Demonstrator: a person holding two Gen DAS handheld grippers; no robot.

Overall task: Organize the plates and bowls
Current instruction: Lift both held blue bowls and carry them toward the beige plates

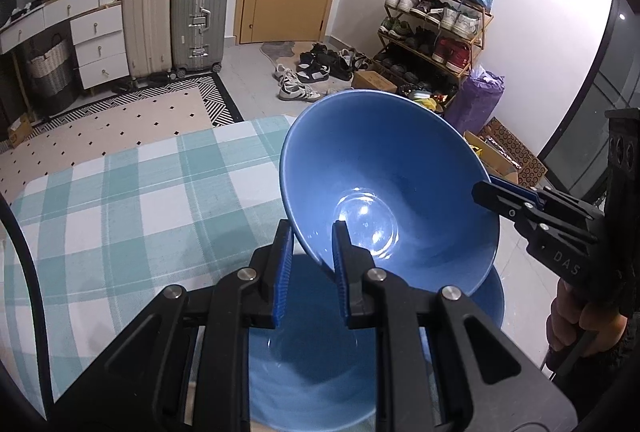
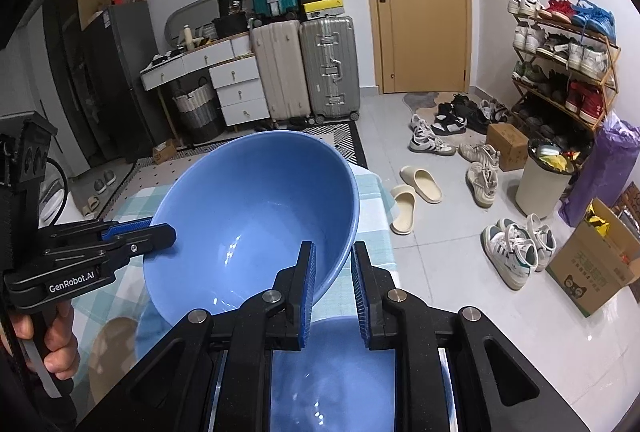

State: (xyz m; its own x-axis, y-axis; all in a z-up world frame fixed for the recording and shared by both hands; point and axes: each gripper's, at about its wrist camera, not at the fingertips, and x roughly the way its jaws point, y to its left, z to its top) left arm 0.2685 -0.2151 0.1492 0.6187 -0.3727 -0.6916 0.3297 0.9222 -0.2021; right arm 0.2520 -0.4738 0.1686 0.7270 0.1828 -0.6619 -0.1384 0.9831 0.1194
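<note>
Left wrist view: two grippers are holding a tilted blue bowl (image 1: 384, 192) above another bowl (image 1: 316, 360).
The checked tablecloth (image 1: 120, 200) is lying beneath; the left gripper (image 1: 310, 264) and right gripper (image 2: 332, 288) are each pinching the rim on opposite sides.

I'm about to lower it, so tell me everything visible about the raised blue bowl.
The raised blue bowl is glossy, ceramic-looking, deep and empty, tilted with its opening toward the cameras. The left gripper and right gripper each straddle its rim on opposite sides. It hangs above a second blue dish on the checked tablecloth.
</note>
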